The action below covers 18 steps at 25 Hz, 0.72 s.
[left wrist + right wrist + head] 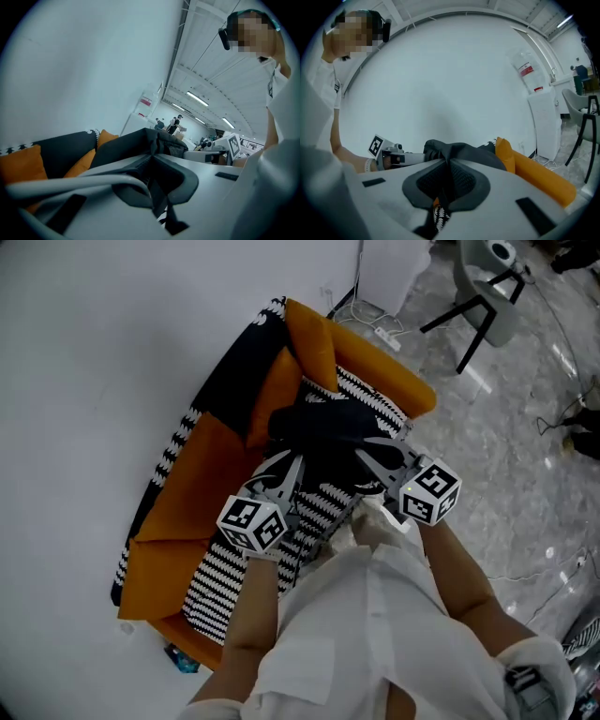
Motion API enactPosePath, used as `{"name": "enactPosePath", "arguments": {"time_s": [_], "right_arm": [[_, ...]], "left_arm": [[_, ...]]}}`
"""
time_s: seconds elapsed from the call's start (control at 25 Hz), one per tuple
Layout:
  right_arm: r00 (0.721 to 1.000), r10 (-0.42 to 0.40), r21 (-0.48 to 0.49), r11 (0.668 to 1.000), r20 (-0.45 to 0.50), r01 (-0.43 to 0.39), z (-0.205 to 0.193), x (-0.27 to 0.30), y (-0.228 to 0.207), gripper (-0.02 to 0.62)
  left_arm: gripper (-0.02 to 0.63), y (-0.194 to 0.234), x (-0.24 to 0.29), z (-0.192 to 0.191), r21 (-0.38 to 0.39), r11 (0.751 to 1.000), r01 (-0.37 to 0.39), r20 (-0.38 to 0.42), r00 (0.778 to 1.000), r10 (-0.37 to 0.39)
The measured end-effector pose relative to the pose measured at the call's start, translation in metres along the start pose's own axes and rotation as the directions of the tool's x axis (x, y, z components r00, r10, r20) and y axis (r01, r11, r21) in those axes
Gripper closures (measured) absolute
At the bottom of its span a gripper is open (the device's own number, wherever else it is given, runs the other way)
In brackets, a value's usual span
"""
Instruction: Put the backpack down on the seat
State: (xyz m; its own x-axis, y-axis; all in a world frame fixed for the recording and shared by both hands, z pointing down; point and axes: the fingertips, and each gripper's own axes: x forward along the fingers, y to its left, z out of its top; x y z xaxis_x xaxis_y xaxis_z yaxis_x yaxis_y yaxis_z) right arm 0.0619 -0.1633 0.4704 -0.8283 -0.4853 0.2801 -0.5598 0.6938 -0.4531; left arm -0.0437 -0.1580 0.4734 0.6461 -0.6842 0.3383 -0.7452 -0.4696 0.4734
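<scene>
A black backpack (323, 427) hangs over the sofa's black-and-white striped seat (230, 563), held between both grippers. My left gripper (296, 463) is shut on its left side, and in the left gripper view the jaws (152, 158) pinch dark fabric of the backpack (136, 143). The right gripper (367, 454) is shut on the bag's right side; the right gripper view has its jaws (446, 163) closed on the backpack (457, 151). Whether the bag's bottom touches the seat is hidden.
The sofa has orange cushions (314, 338) and a dark backrest against the white wall. Behind it are a power strip with cables (386, 334), a white cabinet (394, 268) and a grey chair (487, 287) on the marbled floor. A small blue object (181, 659) lies by the sofa's near corner.
</scene>
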Motion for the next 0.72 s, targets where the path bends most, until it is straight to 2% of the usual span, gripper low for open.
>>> {"name": "enactPosePath", "arguments": {"time_s": [0.72], "right_arm": [[0.991, -0.063, 0.105, 0.992, -0.119, 0.076, -0.075, 0.044, -0.054, 0.569]], "left_arm": [[0.577, 0.060, 0.039, -0.073, -0.089, 0.993, -0.081, -0.151, 0.986, 0.067]]}}
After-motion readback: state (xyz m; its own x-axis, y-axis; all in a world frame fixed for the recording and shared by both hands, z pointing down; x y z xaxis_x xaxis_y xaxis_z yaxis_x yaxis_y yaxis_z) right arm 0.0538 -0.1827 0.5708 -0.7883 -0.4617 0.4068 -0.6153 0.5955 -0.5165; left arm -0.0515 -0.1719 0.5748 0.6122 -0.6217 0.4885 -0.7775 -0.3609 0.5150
